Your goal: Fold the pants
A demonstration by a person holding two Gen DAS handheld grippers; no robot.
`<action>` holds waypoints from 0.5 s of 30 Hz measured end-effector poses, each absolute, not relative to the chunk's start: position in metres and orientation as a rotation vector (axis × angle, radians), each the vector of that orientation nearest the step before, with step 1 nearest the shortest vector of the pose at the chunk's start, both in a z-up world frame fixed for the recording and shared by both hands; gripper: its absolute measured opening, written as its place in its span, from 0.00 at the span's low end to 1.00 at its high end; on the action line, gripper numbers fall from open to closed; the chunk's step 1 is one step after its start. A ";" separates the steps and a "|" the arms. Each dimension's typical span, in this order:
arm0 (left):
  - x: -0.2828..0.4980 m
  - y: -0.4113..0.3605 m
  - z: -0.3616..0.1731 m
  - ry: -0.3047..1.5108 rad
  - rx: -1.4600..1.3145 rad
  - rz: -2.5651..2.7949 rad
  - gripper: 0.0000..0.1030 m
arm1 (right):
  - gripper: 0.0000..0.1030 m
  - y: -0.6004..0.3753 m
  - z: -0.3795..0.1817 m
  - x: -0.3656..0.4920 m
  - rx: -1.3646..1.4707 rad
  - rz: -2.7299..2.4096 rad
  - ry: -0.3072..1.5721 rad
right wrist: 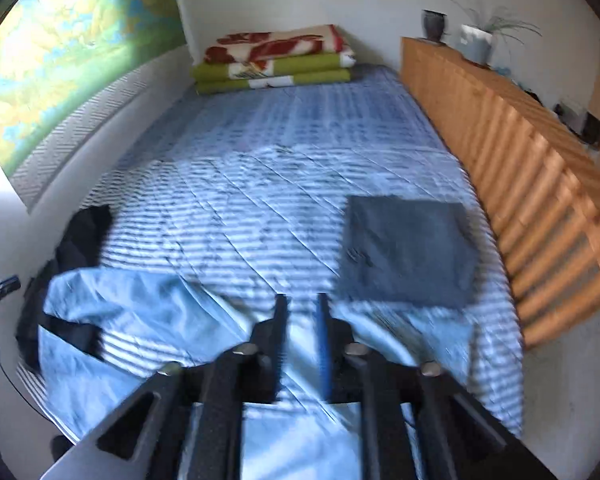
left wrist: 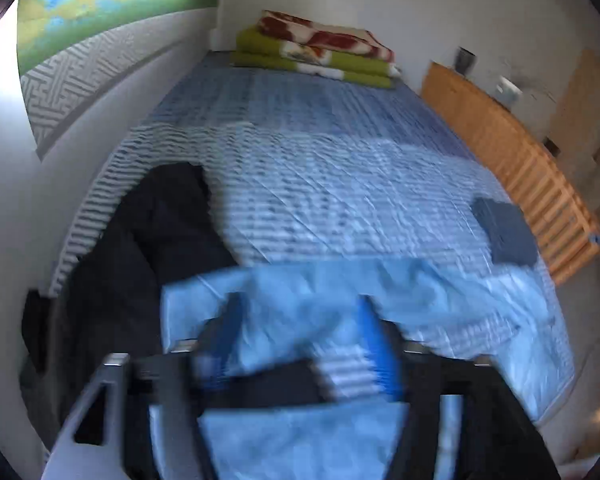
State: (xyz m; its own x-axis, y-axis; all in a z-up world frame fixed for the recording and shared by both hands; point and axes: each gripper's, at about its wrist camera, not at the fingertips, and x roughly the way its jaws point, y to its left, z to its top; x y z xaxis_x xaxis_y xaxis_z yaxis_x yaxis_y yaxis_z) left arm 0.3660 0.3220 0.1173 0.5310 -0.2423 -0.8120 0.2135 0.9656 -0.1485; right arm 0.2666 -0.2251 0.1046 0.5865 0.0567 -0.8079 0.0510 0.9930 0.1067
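Observation:
Light blue pants [left wrist: 380, 280] lie crumpled at the near end of the striped bed [left wrist: 320, 168]. In the right wrist view the pants [right wrist: 120, 308] spread from the left edge to under the fingers. My left gripper [left wrist: 304, 320] hangs over them, open wide, with cloth only below it. My right gripper [right wrist: 302, 312] is open by a narrow gap with nothing in it, above the pants' right part. Part of a black garment [left wrist: 152, 232] lies across the pants on the left [right wrist: 72, 332]. Both views are blurred.
A folded grey garment [right wrist: 408, 248] lies on the bed's right side [left wrist: 508, 232]. Folded green and red blankets [right wrist: 276, 60] are stacked at the far end. A wooden slatted frame [right wrist: 540, 184] borders the right, and a white wall the left.

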 end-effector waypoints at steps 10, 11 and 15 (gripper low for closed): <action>0.464 0.337 0.004 1.188 0.050 -0.193 0.89 | 0.57 -0.117 -0.032 0.380 -0.056 0.156 1.170; 0.463 0.339 -0.004 1.199 0.044 -0.178 0.89 | 0.57 -0.105 -0.057 0.385 -0.089 0.171 1.204; 0.482 0.371 -0.029 1.235 -0.044 -0.100 0.89 | 0.57 -0.078 -0.109 0.404 -0.150 0.191 1.259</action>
State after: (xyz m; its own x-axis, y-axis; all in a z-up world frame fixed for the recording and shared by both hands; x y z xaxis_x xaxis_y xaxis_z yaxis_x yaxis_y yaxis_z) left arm 0.4819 0.3707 -0.0290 0.3263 -0.0998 -0.9400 0.0523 0.9948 -0.0875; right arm 0.4036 -0.0785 -0.1093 0.2945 0.0607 -0.9537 -0.2251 0.9743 -0.0075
